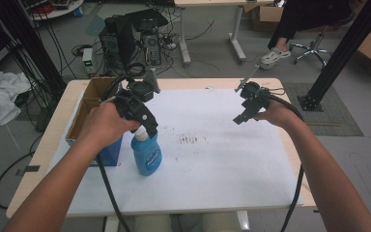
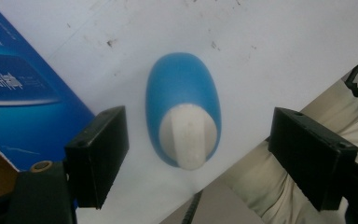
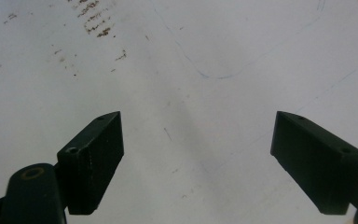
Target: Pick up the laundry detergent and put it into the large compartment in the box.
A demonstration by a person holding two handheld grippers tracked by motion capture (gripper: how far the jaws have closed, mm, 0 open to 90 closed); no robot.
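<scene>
Directly beneath the left gripper (image 2: 198, 154) stands the blue spray bottle (image 2: 182, 107), upright on the white worktop (image 1: 212, 159), its white nozzle pointing up between spread jaws that touch nothing. A blue cardboard box (image 2: 18, 102) crowds the bottle's side, just beside one jaw. Well apart, the right gripper (image 1: 244, 116) hovers released over bare worktop.

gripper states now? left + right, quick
Left gripper: open, jaws wide apart either side of the blue spray bottle, not touching it.
Right gripper: open, holding nothing, over the white table cover.
</scene>
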